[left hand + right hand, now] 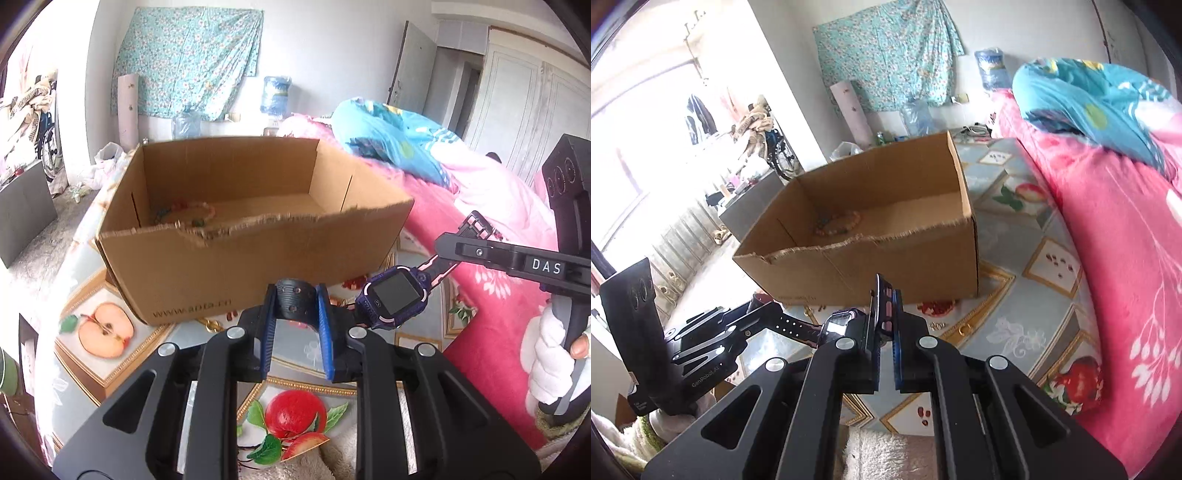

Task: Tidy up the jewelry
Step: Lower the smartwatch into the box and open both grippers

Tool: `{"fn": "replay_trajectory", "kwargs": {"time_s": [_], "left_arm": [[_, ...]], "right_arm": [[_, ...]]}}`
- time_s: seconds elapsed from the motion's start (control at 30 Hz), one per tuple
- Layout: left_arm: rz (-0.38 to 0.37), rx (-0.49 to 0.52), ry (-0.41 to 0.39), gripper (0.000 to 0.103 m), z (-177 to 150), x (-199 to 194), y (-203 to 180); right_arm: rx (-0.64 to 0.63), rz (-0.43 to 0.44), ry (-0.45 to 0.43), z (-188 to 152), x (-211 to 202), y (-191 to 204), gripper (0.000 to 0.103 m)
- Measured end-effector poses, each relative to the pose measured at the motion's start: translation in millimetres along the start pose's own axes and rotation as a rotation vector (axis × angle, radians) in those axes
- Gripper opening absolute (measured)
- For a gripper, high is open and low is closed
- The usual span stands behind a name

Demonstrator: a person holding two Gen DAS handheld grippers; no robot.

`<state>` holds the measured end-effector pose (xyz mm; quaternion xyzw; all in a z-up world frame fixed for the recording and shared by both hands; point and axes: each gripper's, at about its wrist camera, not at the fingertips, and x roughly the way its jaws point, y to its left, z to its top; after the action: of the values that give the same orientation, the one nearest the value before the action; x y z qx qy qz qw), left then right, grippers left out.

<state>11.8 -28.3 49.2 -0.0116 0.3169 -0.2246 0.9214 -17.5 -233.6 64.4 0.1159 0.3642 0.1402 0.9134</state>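
Now I hold the purple square-faced smartwatch [391,301] by both straps: left gripper [297,295] and right gripper [885,301] clamped, before the brown cardboard box [236,269].

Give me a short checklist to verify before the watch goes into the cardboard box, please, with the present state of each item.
1. Left gripper shut on one end of the strap: ok.
2. Right gripper shut on the other end of the strap: ok.
3. Watch hangs clear of the table, stretched between both grippers: ok.
4. Cardboard box is open on top, nothing covers it: ok.
5. Free floor in the box beside the bead bracelet: ok.
6. Watch is high enough to pass the torn front edge: cannot tell.
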Motion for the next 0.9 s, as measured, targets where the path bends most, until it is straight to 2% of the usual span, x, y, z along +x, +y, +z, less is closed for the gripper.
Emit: {"fn": "replay_trajectory", "kwargs": {"time_s": [0.13,0.27,0.33,0.47,0.57,0.77,0.87,0.9], "left_arm": [[-0.011,0.015,-0.050,0.020,39,-16,9],[-0.015,-0.007,-0.005,0.020,87,-2,30],[-0.014,-0.024,0.050,0.020,106,19,44],[0.007,-0.051,0.227,0.020,133,78,72],[0.021,-0.049,0.334,0.020,146,119,87],[0.016,-0.101,0.513,0.021,158,187,115],[0.028,-0.118,0.580,0.026,156,209,123],[0.034,-0.120,0.597,0.031,155,214,123]], "right_arm": [[-0.060,0.031,-0.027,42,-3,14,0.005],[-0.056,0.075,0.040,92,27,15,0.005],[-0.020,0.092,0.112,114,55,8,0.005],[0.032,0.094,0.267,147,117,-4,0.005],[0.012,0.049,0.350,163,160,-5,0.005],[-0.110,-0.093,0.443,175,230,0,0.005],[-0.163,-0.168,0.480,176,258,-2,0.006],[-0.167,-0.182,0.498,176,264,-3,0.007]]}}
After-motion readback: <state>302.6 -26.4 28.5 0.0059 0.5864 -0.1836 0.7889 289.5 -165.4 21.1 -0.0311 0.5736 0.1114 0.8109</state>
